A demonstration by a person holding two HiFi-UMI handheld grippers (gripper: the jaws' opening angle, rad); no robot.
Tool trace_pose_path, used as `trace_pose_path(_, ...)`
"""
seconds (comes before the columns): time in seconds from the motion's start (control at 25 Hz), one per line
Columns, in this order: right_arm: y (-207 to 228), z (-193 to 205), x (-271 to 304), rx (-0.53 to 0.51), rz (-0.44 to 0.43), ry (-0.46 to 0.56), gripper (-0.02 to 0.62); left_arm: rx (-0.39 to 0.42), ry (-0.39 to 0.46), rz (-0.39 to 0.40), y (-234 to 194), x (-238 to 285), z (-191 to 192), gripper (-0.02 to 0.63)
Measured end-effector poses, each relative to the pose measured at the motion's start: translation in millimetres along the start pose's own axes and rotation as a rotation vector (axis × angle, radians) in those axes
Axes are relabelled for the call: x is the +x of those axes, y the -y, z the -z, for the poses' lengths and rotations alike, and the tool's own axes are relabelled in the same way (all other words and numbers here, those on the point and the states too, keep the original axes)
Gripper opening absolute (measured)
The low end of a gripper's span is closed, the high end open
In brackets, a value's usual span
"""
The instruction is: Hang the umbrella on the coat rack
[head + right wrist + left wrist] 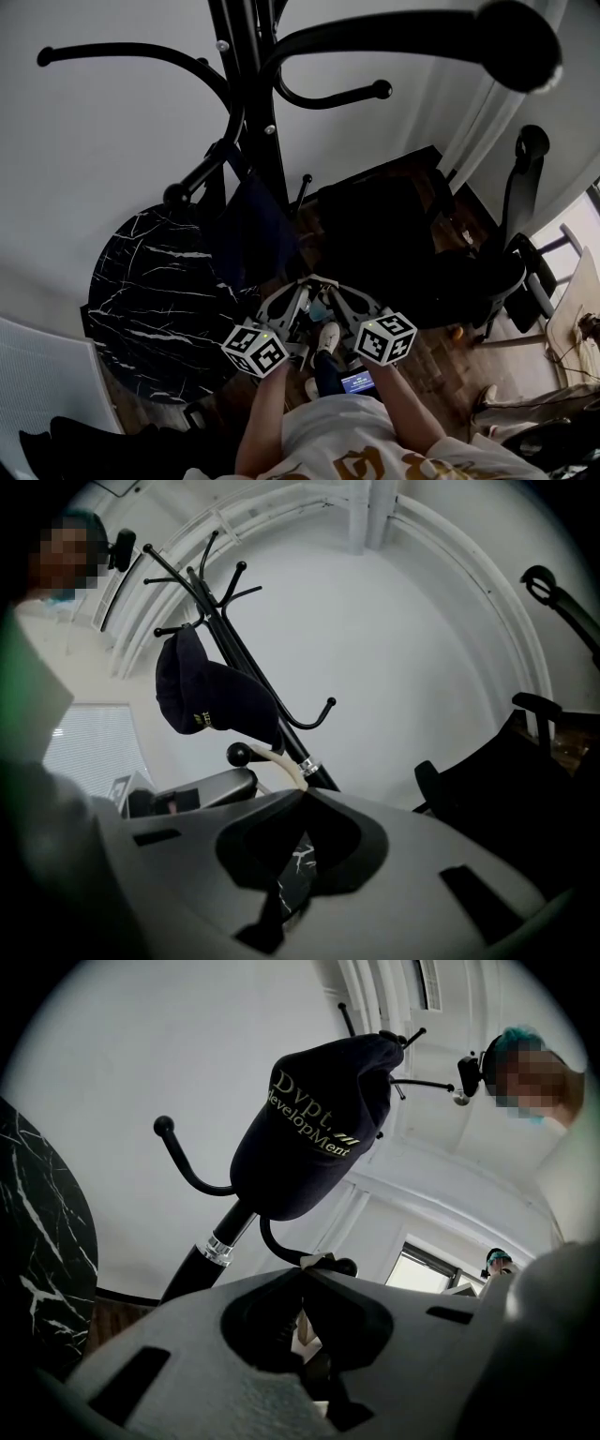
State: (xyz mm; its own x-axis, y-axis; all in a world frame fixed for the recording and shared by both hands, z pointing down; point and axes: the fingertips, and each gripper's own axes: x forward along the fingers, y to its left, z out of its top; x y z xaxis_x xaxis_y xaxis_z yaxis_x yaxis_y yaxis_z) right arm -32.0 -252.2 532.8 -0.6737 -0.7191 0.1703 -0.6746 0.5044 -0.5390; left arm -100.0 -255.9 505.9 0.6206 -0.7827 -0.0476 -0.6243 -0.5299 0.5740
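Observation:
The black coat rack [246,84] rises in front of me, with curved, ball-tipped hooks. A navy cap [309,1119] with pale lettering hangs on it, and it also shows in the right gripper view [211,700]. My left gripper [302,292] and right gripper [328,291] meet tip to tip low beside the pole. A cream curved strap [274,761] runs from the right gripper's tips to a ball-ended hook [239,754]. A cream piece [319,1260] also sits at the left gripper's shut tips, beside a hook's ball end [345,1266]. The umbrella's body is hidden.
A round black marble table [150,291] stands left of the rack. A black office chair [403,234] is on the right, and a second chair [525,187] stands farther right. My legs and a shoe [328,336] are below the grippers on the wooden floor. A white wall lies behind.

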Motion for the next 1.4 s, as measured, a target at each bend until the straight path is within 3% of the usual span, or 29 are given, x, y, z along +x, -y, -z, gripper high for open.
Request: trace_pose_path(1.4,19,8,40,0.017,-0.013,-0.065,0.012,-0.036,-0.002,-0.076,-37,13,3,0.021)
